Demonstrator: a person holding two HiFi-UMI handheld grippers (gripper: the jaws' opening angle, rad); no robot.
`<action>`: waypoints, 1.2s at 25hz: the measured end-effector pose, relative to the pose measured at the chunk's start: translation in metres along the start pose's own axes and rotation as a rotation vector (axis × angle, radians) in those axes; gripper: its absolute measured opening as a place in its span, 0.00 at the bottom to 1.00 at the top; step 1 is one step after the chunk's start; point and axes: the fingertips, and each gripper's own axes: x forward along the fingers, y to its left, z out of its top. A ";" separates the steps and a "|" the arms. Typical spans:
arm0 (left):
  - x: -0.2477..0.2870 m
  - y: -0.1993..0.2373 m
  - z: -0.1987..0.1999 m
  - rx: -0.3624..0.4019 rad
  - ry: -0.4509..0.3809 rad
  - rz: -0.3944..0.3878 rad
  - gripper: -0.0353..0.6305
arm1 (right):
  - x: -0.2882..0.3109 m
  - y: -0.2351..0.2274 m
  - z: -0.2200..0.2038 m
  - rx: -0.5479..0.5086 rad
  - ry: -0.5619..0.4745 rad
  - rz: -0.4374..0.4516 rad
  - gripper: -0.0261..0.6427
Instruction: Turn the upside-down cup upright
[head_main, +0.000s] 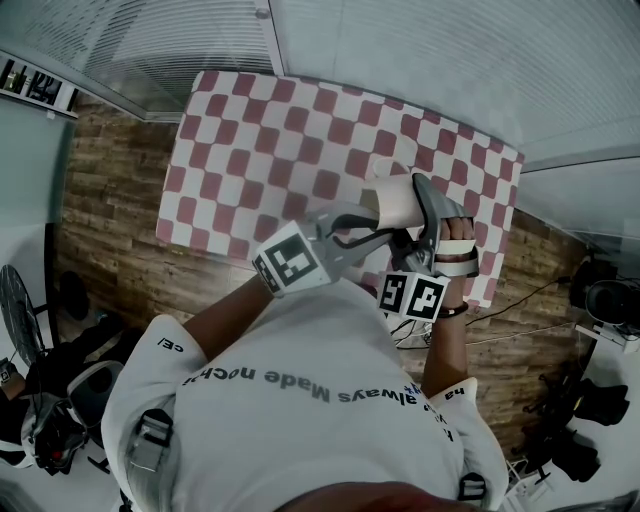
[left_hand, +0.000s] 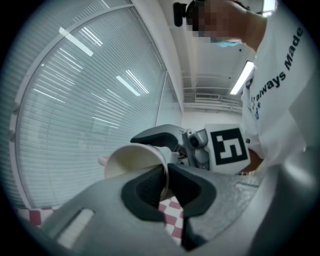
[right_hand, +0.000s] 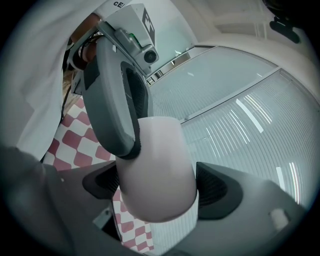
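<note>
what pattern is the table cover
Red and white checks on the tablecloth, clearest in the head view.

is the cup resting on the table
No, the left gripper and the right gripper both hold the cup in the air above the table.

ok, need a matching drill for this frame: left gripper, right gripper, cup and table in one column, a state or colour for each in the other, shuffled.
Things:
1. left gripper
2. right gripper
3. cup
4. table

States or colours:
A. red and white checks
B. jaws closed on the cup's body
C. jaws pinching the cup's rim wall
D. white, held off the table by both grippers

Pairs: 1-C, 2-B, 3-D, 4-A
</note>
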 end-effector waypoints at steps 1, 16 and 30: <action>0.000 0.000 0.000 0.001 0.002 0.001 0.09 | 0.000 0.000 0.000 0.003 0.000 -0.002 0.74; -0.024 0.023 0.042 -0.016 -0.178 0.182 0.34 | -0.007 -0.016 0.001 0.248 -0.055 -0.057 0.73; -0.035 0.022 0.062 -0.004 -0.240 0.215 0.50 | -0.034 -0.048 0.018 0.922 -0.429 -0.045 0.72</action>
